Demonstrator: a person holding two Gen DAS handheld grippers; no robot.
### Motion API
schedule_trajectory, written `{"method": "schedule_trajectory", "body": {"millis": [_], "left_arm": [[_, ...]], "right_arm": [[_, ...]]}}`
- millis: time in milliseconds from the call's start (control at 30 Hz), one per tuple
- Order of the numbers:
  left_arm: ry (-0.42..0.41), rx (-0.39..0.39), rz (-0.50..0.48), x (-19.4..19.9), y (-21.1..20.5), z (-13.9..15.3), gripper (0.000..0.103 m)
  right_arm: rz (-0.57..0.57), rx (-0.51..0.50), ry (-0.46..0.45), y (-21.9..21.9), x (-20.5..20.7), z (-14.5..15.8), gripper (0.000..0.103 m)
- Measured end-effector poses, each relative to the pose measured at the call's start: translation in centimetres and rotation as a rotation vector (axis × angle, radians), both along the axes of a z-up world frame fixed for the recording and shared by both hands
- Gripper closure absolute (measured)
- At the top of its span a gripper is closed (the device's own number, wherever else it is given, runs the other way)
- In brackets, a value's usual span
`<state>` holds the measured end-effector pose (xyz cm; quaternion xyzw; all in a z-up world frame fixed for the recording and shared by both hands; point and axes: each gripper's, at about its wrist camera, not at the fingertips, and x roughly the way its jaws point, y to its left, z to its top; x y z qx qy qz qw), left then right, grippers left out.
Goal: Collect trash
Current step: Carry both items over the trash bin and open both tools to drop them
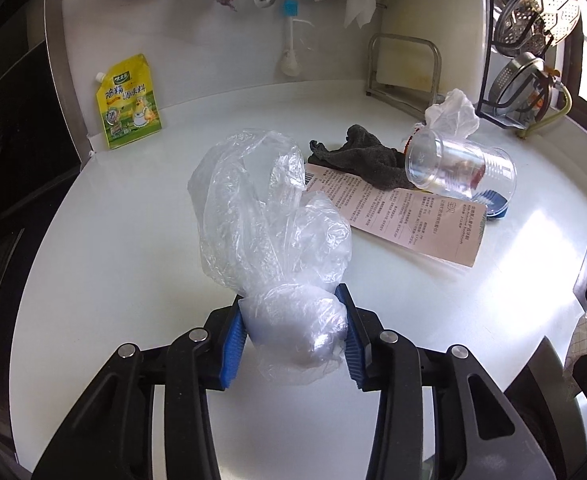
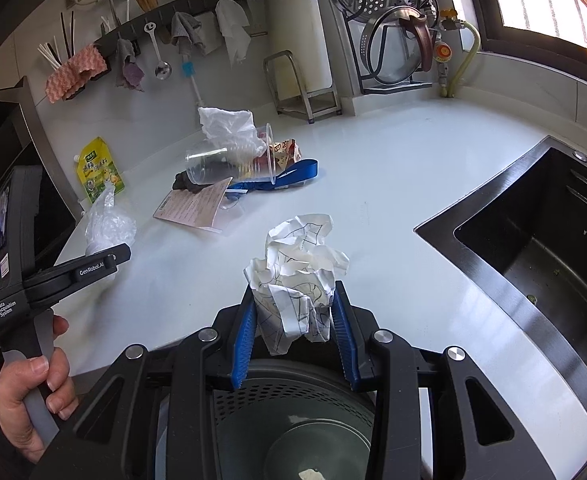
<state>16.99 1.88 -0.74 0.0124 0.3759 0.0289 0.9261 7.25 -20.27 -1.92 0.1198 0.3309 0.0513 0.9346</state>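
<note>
My left gripper (image 1: pixel 293 330) is shut on a crumpled clear plastic bag (image 1: pixel 269 216) and holds it over the white counter (image 1: pixel 133 272). It also shows in the right wrist view (image 2: pixel 107 224) at the left. My right gripper (image 2: pixel 293 320) is shut on a crumpled ball of white paper (image 2: pixel 299 276) above a dark round bin (image 2: pixel 293 420). Further back lie a clear plastic cup (image 1: pixel 461 168) on its side, a pink printed card (image 1: pixel 405 216), a white tissue (image 1: pixel 453 114), a snack wrapper (image 2: pixel 285 148) and a blue plastic piece (image 2: pixel 293 172).
A dark grey cloth (image 1: pixel 365 156) lies by the cup. A yellow seasoning pouch (image 1: pixel 127 102) leans on the back wall. A black sink (image 2: pixel 541 248) is at the right. A metal rack (image 1: pixel 405 68) and pot lids (image 2: pixel 393 20) stand behind.
</note>
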Motion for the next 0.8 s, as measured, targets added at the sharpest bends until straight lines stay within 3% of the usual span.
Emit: {"method": "schedule_trajectory", "body": {"millis": [333,467,800], "left_arm": [[-0.042,0.050,-0.097,-8.3,-1.6,1.0,0.062],[-0.057,0.035,-0.145,-11.7,-2.0,1.3,0.062],[-0.024,0.010,-0.245,-17.3,-3.8,-1.1,0.062]], "right_arm": [[-0.016,-0.028,0.002,1.2,-5.4,0.5,0.068],[-0.008,-0.037,0.005,1.8,-7.7,0.4,0.068],[0.003,-0.041,0.048,1.6,-11.7,-0.6,0.068]]}}
